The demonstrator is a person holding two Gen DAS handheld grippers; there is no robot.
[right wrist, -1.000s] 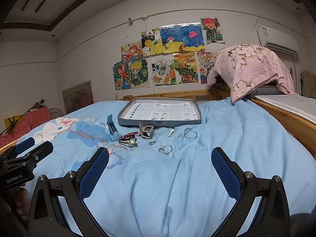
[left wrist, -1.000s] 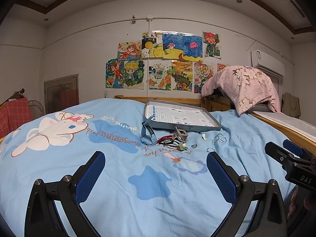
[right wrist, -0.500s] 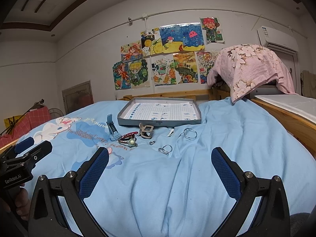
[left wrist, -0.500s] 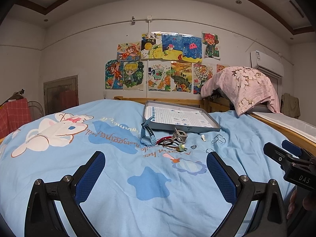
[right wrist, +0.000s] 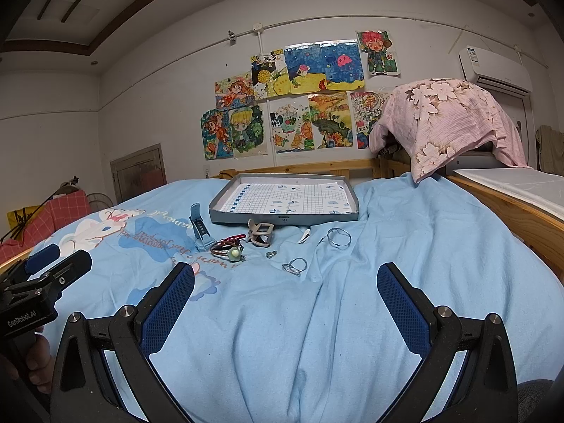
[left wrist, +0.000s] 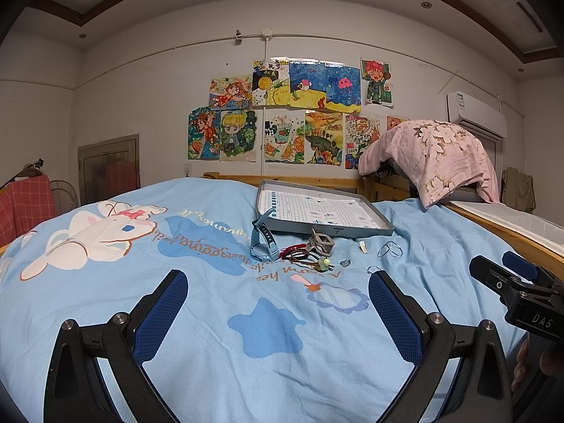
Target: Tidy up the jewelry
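Observation:
A grey tray (right wrist: 282, 215) lined with squared paper lies on the blue bedspread; in the left wrist view the tray (left wrist: 328, 230) is ahead and slightly right. In front of it lie a blue watch strap (right wrist: 200, 231), a bundle of cords with a green bead (right wrist: 233, 253), a grey clip (right wrist: 261, 234), a small white piece (right wrist: 304, 236), a wire hoop (right wrist: 339, 237), a pair of small rings (right wrist: 295, 266) and a tiny ring (right wrist: 270, 254). My right gripper (right wrist: 285, 303) stands open, short of the rings. My left gripper (left wrist: 278, 306) is open too, well short of the strap (left wrist: 262, 243).
A wooden bed rail (right wrist: 511, 208) runs along the right, with a pink flowered cloth (right wrist: 444, 123) draped over something behind it. A red checked cloth (right wrist: 60, 211) sits at the far left. Each view shows the other gripper held in a hand at its edge.
Both grippers have crept slightly; the jewelry and tray have not moved.

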